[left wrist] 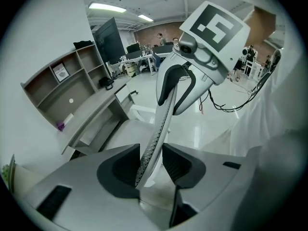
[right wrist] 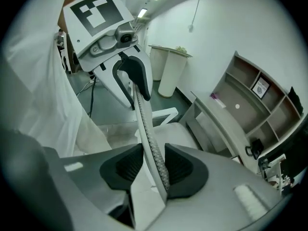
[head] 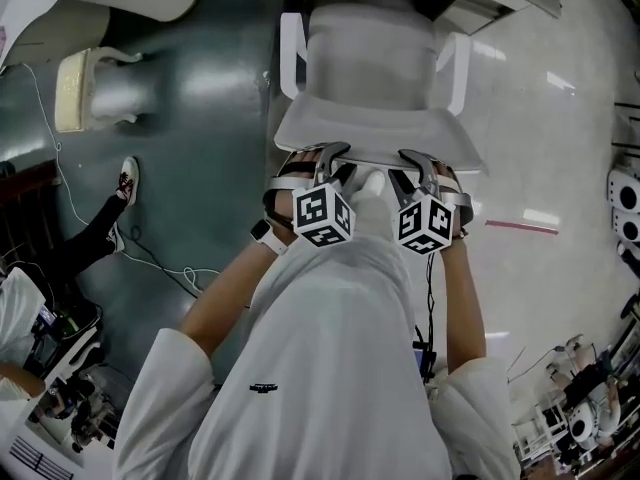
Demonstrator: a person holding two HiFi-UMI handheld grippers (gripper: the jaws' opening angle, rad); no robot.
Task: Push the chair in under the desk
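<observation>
left tongs [left wrist: 151,167] and right tongs [right wrist: 154,170] gape astride the thin, mesh-textured chair back [head: 380,128].

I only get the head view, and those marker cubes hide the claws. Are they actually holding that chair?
Observer: Not clamped. In the left gripper view, the left gripper straddles the thin top edge of the backrest, with its jaws apart.
Operator: And the other claw?
Observer: It's the same for the right gripper. Its jaws are apart, with that edge standing between them.
Operator: What's beyond the chair?
Observer: A desk with open shelves along its back.
</observation>
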